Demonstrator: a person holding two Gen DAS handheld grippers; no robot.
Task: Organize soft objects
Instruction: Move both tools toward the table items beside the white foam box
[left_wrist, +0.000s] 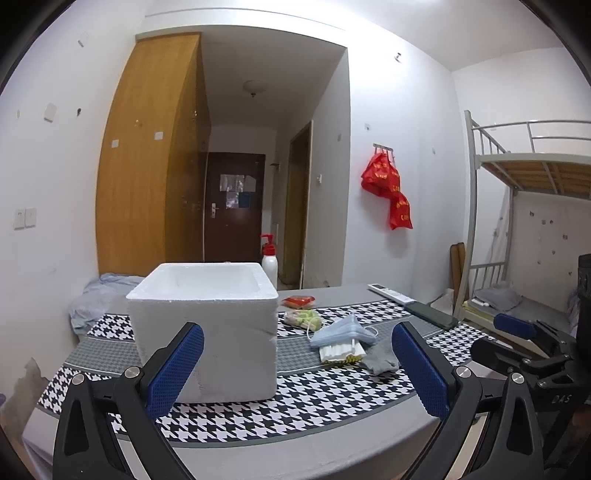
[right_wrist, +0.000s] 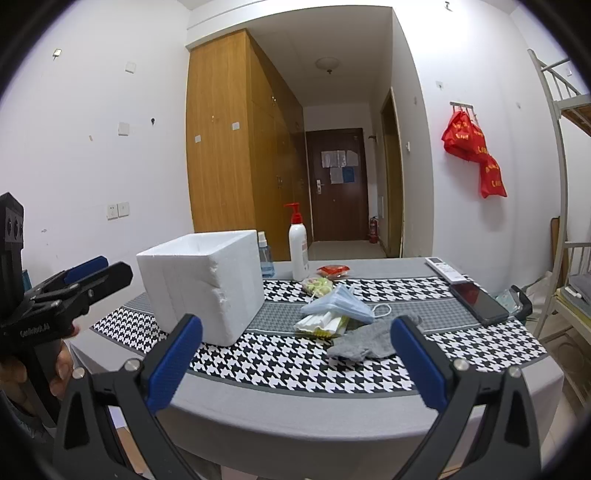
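A: Dorm room, houndstooth cloth (right_wrist: 295, 362) over a table, white foam box (right_wrist: 201, 286) at left. What does each camera add?

B: Only the right view shows the spray bottle (right_wrist: 265, 258) behind the box, the full pump bottle (right_wrist: 298, 243) and the extinguisher (right_wrist: 373, 229) down the hall. The left view alone shows blue bedding (left_wrist: 99, 299) beyond the table and the bunk's slats (left_wrist: 535, 173).

A: And the soft things?

B: Blue mask (right_wrist: 341, 301) lies on a straw packet (right_wrist: 321, 325); grey glove (right_wrist: 369, 341) touches that pile on the near side. Two snack packets (right_wrist: 317, 286) sit behind.

A: The claws?

B: Right gripper (right_wrist: 295, 354) is spread wide and empty, the glove just inside its right finger. Left gripper (left_wrist: 297, 363) is also wide, empty, framing the box's front, with the pile ahead between the fingers, nearer the right one.
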